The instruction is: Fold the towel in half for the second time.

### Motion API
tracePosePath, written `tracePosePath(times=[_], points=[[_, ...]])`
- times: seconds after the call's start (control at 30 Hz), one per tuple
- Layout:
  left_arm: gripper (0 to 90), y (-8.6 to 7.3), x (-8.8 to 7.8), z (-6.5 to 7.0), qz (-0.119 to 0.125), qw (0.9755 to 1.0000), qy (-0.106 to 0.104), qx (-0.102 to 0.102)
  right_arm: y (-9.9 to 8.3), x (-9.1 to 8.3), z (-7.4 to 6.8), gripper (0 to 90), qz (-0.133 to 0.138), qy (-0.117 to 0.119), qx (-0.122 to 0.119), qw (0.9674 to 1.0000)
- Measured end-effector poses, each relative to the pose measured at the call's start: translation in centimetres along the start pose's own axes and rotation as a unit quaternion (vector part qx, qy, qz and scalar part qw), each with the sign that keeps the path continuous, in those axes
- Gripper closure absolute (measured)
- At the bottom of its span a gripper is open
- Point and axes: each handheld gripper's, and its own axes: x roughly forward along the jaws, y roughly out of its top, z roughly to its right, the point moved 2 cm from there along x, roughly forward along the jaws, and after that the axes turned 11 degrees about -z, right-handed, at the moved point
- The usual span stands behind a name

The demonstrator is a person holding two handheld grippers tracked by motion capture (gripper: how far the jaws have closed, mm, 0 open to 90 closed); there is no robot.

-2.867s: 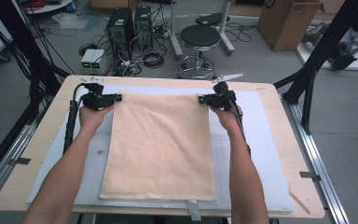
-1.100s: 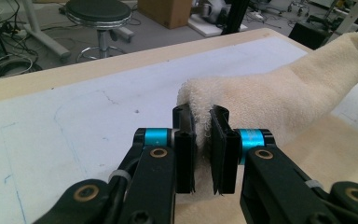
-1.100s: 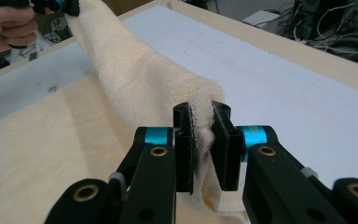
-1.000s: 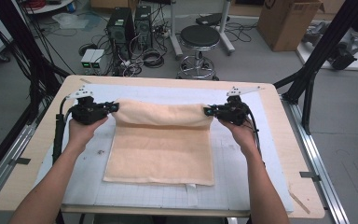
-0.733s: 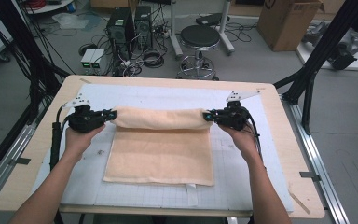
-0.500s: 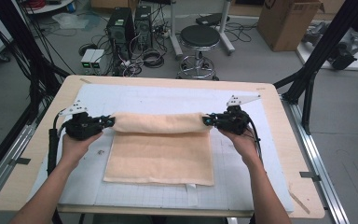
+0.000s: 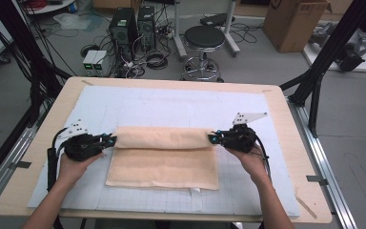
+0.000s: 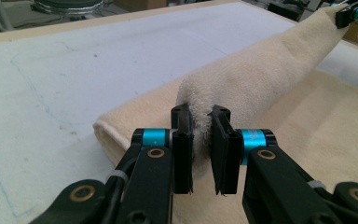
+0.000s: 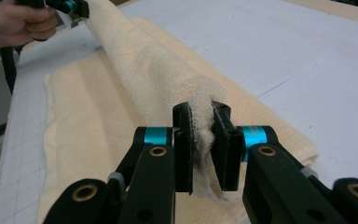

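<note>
Both claws, left (image 7: 108, 140) and right (image 7: 213, 138), are clamped on the towel (image 7: 164, 162) edge at mid-frame; uneven pulling could skew the fold, or thin cloth could slip free.

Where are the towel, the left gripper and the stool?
towel (image 7: 164, 167): high view, flat lower layer.
left gripper (image 8: 200, 128): left gripper view, between the jaw tips.
stool (image 7: 205, 36): high view, black round seat.

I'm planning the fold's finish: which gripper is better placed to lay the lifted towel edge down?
Neither alone: left gripper and right gripper each pinch one end of the cream terry towel.
</note>
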Motion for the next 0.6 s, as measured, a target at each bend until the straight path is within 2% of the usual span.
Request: tracePosePath(times=[0.1, 0.13, 0.2, 0.3, 0.47, 0.6], points=[[79.1, -0.5, 0.1, 0.3, -0.018, 0.9998, 0.002, 0.011, -0.7, 0.4, -0.6, 80.3, -0.005, 0.001, -0.004, 1.0000], [79.2, -0.7, 0.1, 0.5, -0.016, 0.9997, 0.005, 0.016, -1.0, 0.5, -0.7, 80.2, -0.009, 0.002, -0.004, 1.0000], [79.3, -1.1, 0.0, 0.6, -0.015, 0.9998, 0.001, 0.013, -1.5, 0.6, -1.1, 80.2, -0.011, -0.006, -0.010, 0.9999], [79.5, -1.8, 0.1, 0.7, -0.019, 0.9998, -0.002, 0.009, -2.2, 0.7, -1.4, 80.1, -0.006, -0.003, -0.008, 0.9999], [79.5, -1.8, -0.4, 0.9, -0.006, 0.9999, -0.008, 0.007, -3.1, 0.9, -1.8, 80.1, 0.005, -0.010, -0.007, 0.9999], [79.5, -2.1, -0.5, 1.3, -0.003, 0.9999, -0.007, 0.013, -3.3, 0.6, -2.3, 79.9, 0.008, -0.013, -0.009, 0.9998]])
